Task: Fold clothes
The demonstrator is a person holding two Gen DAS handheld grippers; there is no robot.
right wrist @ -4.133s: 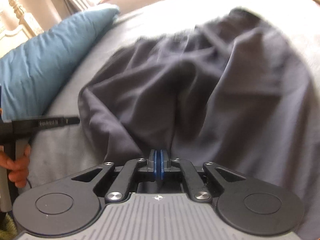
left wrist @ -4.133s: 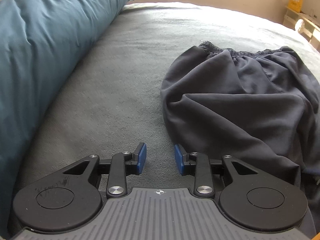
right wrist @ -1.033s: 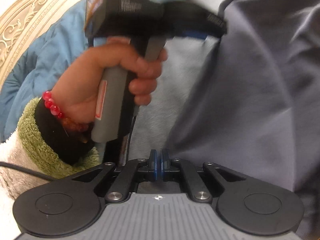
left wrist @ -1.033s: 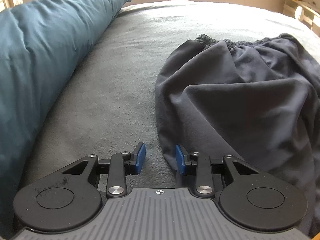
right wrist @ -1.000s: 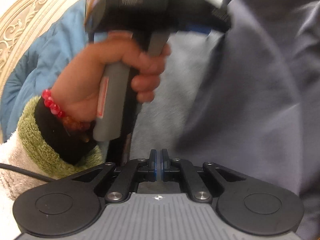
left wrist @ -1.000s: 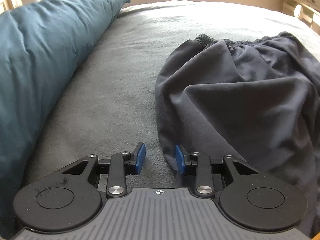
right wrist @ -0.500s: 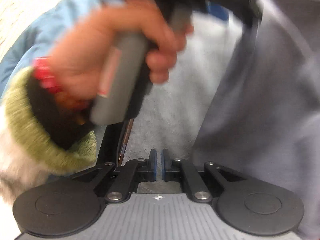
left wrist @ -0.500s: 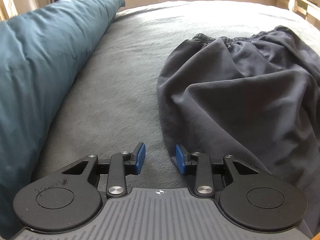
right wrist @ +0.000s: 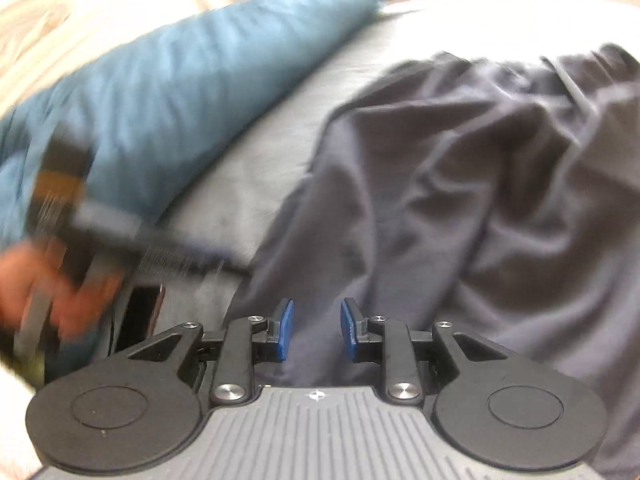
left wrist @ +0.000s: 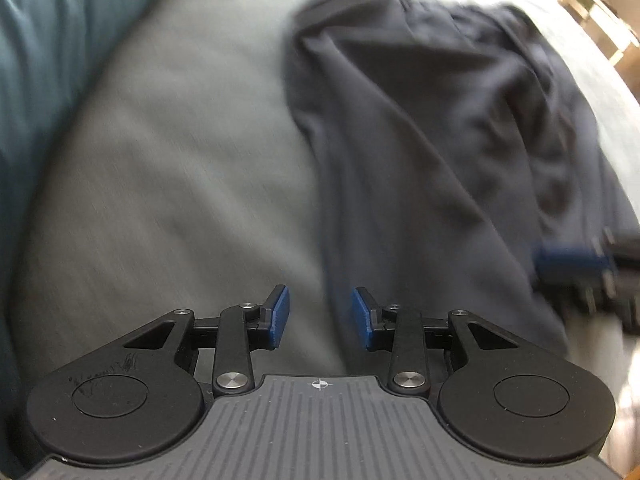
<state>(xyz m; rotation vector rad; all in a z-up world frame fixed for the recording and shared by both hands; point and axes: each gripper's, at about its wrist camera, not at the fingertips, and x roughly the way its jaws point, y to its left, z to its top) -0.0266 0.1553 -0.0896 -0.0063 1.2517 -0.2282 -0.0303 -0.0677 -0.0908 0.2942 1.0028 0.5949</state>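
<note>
A dark grey garment (left wrist: 440,140) lies crumpled on the grey bedsheet (left wrist: 180,200). In the left wrist view my left gripper (left wrist: 320,316) is open above the garment's left edge, with nothing pressed between its blue pads. My right gripper (left wrist: 580,268) shows as a blur at the right edge, over the cloth. In the right wrist view my right gripper (right wrist: 316,328) hangs over the garment (right wrist: 480,180) near its lower left edge. Its jaws are opening, and the cloth seen between them lies free of the pads. The left gripper (right wrist: 100,220) is a blur at the left.
A long teal pillow (left wrist: 48,60) runs along the left side of the bed and also appears as the teal pillow (right wrist: 180,72) in the right wrist view. A person's hand (right wrist: 40,280) holds the left gripper's handle. Pale furniture (left wrist: 592,0) stands beyond the bed at the far right.
The right gripper's jaws went from shut to apart, and it drew back and up from the garment's edge. The left gripper tilted down and shifted toward the garment. Both views are blurred.
</note>
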